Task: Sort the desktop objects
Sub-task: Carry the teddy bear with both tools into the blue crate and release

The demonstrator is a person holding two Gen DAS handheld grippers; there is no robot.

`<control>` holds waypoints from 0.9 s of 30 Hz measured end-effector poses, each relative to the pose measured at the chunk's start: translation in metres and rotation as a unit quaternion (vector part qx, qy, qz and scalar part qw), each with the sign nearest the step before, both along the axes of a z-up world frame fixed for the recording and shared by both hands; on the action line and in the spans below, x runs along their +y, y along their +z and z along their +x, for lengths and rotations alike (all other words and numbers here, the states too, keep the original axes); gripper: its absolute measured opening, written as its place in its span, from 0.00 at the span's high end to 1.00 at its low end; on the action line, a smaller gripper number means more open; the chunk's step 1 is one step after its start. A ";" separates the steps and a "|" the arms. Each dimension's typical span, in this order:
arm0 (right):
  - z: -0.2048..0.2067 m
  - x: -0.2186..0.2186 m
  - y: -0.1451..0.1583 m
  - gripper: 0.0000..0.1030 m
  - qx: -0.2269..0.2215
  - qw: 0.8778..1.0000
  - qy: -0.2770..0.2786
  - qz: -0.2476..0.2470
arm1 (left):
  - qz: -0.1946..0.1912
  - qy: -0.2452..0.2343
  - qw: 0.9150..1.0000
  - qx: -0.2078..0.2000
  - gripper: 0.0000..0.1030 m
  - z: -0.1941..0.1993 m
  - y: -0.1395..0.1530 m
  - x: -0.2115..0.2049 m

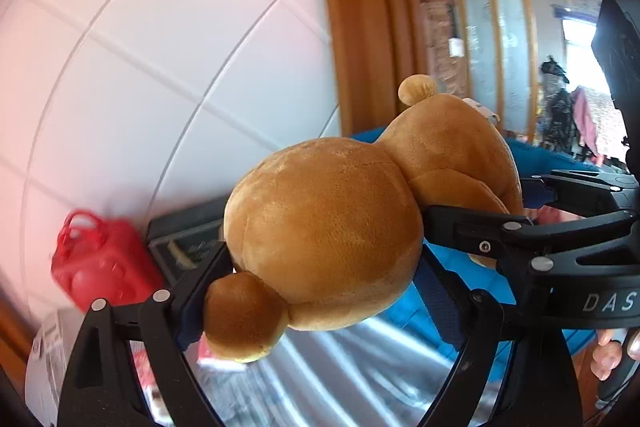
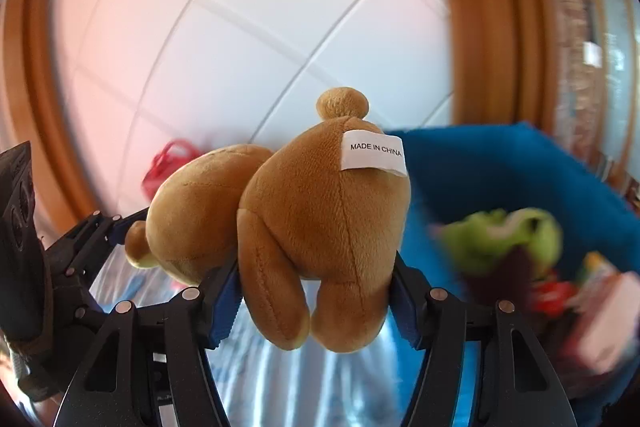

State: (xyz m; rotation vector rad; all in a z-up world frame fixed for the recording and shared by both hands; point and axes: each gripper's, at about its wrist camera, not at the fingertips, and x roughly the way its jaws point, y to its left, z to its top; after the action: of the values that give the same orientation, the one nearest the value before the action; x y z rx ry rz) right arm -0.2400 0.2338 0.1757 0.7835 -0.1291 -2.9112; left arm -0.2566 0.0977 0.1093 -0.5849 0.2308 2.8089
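I hold a brown plush bear [image 1: 324, 227] with both of my grippers, and it is up in the air, above a shiny striped cloth [image 1: 320, 379] on the desk. My left gripper [image 1: 320, 267] has its jaws closed against the bear's round head, one finger on each side, and one small ear hangs down between them. My right gripper [image 2: 316, 291] pinches the lower body of the bear [image 2: 320, 207], close to the two legs, which hang down between the blue pads [image 2: 226, 307]. The bear lies face down and more or less level between the two grippers. Its little round tail [image 2: 342, 103] points up, and beside it a white label [image 2: 374, 155] says "MADE IN CHINA".

In the left view my right gripper [image 1: 520, 227] comes in from the right side and touches the bear's body.

Just behind and to the right of the bear is a blue fabric bin [image 2: 500, 179]. Inside the bin I see a green soft toy [image 2: 508, 235] and some red and pink things, but they are too blurred to name. To the left, near the white tiled wall [image 1: 160, 47], stands a small red box with handles [image 1: 96, 259], next to a dark box [image 1: 188, 235].
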 end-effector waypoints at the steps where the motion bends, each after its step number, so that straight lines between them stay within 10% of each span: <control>1: 0.005 0.018 0.009 0.38 0.006 1.000 -0.014 -0.002 | -0.001 -0.011 1.000 0.007 0.13 -0.002 0.008 0.016; 8: 0.017 0.122 0.031 0.39 0.012 0.996 -0.083 -0.004 | -0.006 -0.082 0.996 0.016 0.13 -0.024 0.035 0.126; 20: 0.012 0.221 -0.002 0.38 -0.019 0.990 -0.134 -0.026 | -0.090 -0.072 0.993 -0.011 0.13 -0.044 -0.001 0.232; 27: 0.028 0.220 -0.006 0.01 -0.007 0.989 -0.148 0.002 | -0.051 -0.046 0.997 -0.028 0.13 -0.036 0.002 0.212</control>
State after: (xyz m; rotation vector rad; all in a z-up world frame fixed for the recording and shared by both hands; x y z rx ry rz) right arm -0.2121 0.4539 0.1702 0.8528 -0.2624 -3.1823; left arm -0.2926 0.3095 0.1108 -0.6578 0.3811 2.6995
